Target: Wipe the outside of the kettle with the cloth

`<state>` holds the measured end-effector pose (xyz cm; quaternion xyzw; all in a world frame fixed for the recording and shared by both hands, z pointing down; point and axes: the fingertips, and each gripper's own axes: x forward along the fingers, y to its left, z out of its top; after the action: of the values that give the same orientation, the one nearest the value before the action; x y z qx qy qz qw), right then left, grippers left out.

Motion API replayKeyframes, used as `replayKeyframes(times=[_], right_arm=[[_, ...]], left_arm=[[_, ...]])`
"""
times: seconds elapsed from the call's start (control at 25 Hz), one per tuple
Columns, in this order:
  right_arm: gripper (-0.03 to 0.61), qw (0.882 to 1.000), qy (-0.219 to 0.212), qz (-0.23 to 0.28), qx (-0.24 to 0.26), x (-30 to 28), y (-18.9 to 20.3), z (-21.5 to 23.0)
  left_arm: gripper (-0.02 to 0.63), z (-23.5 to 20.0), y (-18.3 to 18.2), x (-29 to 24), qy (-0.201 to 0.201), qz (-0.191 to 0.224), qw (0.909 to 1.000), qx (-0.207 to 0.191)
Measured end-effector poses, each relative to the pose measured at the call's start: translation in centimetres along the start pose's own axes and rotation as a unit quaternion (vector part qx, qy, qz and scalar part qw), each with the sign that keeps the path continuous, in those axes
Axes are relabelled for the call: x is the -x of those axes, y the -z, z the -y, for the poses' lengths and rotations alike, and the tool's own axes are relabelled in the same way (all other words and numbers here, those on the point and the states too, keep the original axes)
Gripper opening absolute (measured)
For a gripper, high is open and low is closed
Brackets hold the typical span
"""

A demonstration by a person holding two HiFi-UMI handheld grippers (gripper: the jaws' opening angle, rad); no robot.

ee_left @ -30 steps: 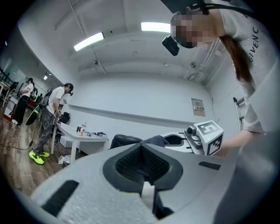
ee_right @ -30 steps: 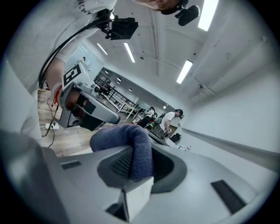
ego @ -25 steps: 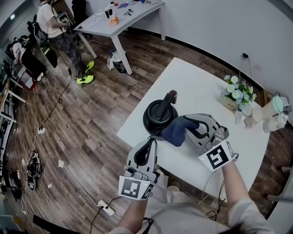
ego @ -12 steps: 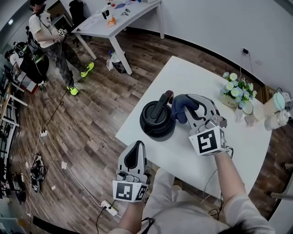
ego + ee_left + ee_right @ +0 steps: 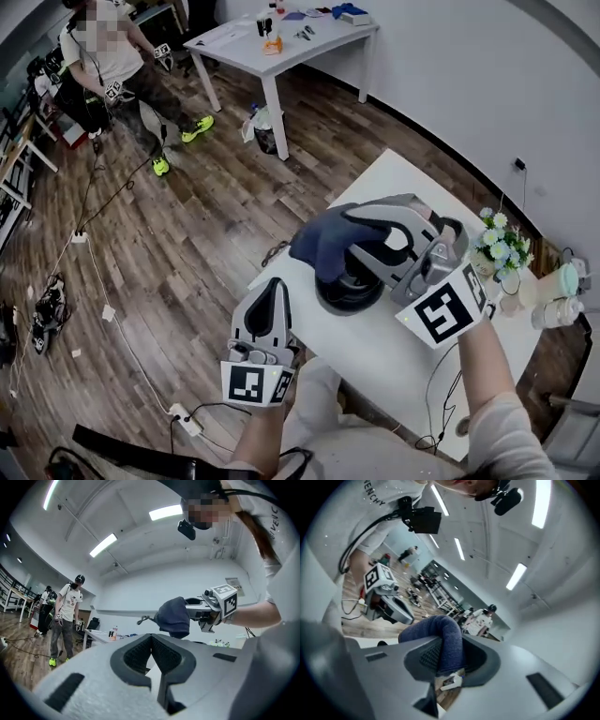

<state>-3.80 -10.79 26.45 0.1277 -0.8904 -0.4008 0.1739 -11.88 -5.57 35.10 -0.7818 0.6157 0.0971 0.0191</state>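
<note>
My right gripper (image 5: 361,230) has its jaws pinched on the cloth (image 5: 317,246), a dark blue wad that bulges out past the tips and droops on the far side. I am holding it up in the air above the kettle (image 5: 349,292), not touching it. The kettle is black and round and stands on the white tabletop (image 5: 394,361) near the corner closest to me, mostly hidden under the raised gripper in the head view.

My left gripper (image 5: 275,291) hangs off the tabletop's edge over the wooden floor, jaws pressed together with nothing between them.

I judge the cloth soft, light and limp, so it should fold around a curved wall easily, though a loose tail could snag. The kettle looks rigid and smooth, probably slick under a wipe (I cannot tell whether it holds water). Standing so close to the edge, it may slide when pushed. I would steady it with the left jaws, and its handle seems the 1 sensible place to grip.
</note>
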Motion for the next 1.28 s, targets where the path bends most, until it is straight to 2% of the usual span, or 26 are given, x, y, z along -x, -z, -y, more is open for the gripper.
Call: replayKeyframes(times=[0.08, 0.16, 0.24, 0.32, 0.48, 0.72, 0.92, 1.04, 1.28], right_arm=[[0.067, 0.995, -0.089, 0.004, 0.036, -3.1, -0.3, -2.5], [0.066, 0.986, -0.159, -0.013, 0.054, -5.2, 1.0, -4.4], [0.066, 0.979, -0.195, -0.037, 0.05, -6.0, 3.0, -5.0], [0.066, 0.977, -0.201, -0.06, 0.041, -5.8, 5.0, -4.7], [0.067, 0.98, -0.171, -0.102, 0.018, -3.6, 8.0, -3.8], [0.066, 0.984, -0.079, -0.159, -0.029, -0.4, 11.7, -0.8], [0.066, 0.983, -0.026, -0.162, -0.077, 3.2, 12.7, -0.6], [0.066, 0.979, -0.014, -0.182, -0.091, 5.1, 13.4, -1.7], [0.066, 0.961, 0.029, -0.23, -0.149, 7.0, 16.6, -3.0]], left_arm=[[0.008, -1.8, 0.1, -0.9, -0.012, 0.003, 0.9999, 0.0], [0.008, -3.3, 0.6, -1.7, -0.02, -0.003, 0.9998, 0.006], [0.008, -4.2, 1.4, -2.3, -0.022, -0.012, 0.9996, 0.013], [0.008, -4.7, 2.1, -2.9, -0.02, -0.019, 0.9994, 0.018], [0.008, -4.9, 3.2, -4.3, -0.011, -0.034, 0.999, 0.027], [0.008, -3.7, 3.7, -7.0, 0.026, -0.04, 0.9984, 0.031], [0.008, -2.0, 4.6, -8.0, 0.053, -0.05, 0.9967, 0.036], [0.008, -2.0, 5.0, -8.3, 0.058, -0.056, 0.9961, 0.038], [0.008, -2.6, 5.0, -9.3, 0.063, -0.058, 0.9955, 0.041]])
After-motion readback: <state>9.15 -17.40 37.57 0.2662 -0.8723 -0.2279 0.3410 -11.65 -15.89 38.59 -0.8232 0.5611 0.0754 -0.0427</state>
